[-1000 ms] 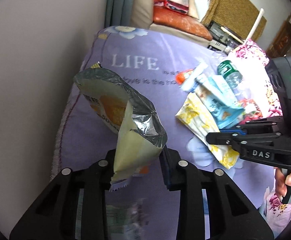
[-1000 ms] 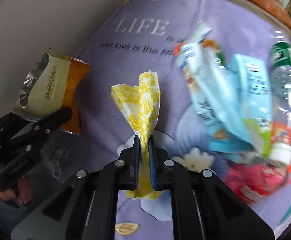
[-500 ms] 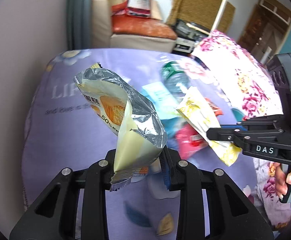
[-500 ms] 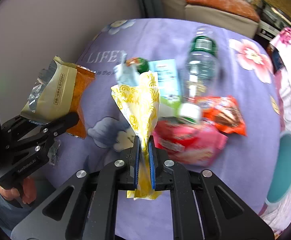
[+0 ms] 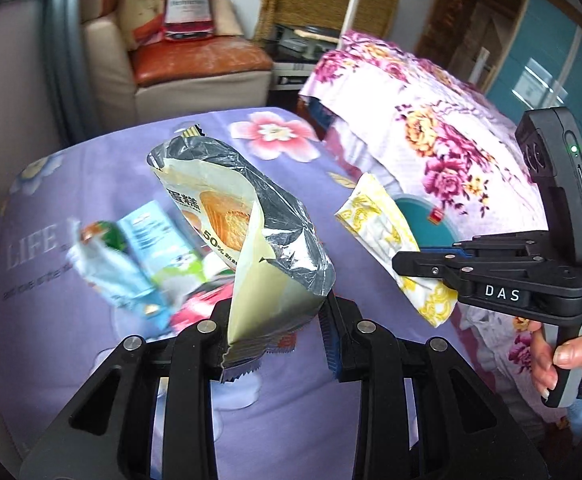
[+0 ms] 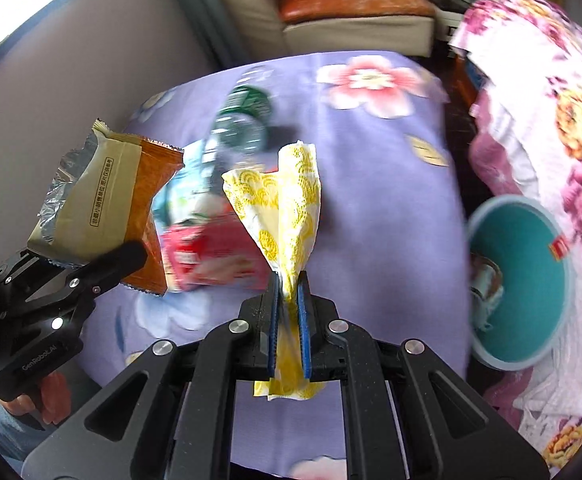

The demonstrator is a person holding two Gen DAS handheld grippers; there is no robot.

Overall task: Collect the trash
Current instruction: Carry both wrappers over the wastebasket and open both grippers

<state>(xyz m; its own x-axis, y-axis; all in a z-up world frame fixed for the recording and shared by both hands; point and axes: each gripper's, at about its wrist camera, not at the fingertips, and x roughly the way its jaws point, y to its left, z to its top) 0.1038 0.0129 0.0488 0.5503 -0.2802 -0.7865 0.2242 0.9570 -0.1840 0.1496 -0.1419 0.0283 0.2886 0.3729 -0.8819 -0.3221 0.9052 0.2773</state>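
My left gripper (image 5: 279, 332) is shut on a crumpled silver and cream snack bag (image 5: 247, 240), held up above the purple tablecloth (image 5: 71, 340). My right gripper (image 6: 289, 320) is shut on a yellow-patterned white napkin (image 6: 287, 216), which sticks up between its blue pads. In the left wrist view the right gripper (image 5: 419, 264) shows at the right with the napkin (image 5: 379, 228), a hand on its handle. In the right wrist view the left gripper (image 6: 103, 268) appears at the left with the snack bag (image 6: 91, 204). A teal bin (image 6: 523, 280) stands to the right of the table, some trash inside.
More trash lies blurred on the table: a clear bottle with a green label (image 6: 243, 120), a red packet (image 6: 203, 256), a light blue carton (image 5: 159, 248). A floral-covered bed (image 5: 431, 128) lies to the right, a sofa (image 5: 195, 68) behind, a grey wall on the left.
Both grippers swung right across the table with their loads held fast. The LIFE lettering slid left, and the teal bin and floral bed came into view.
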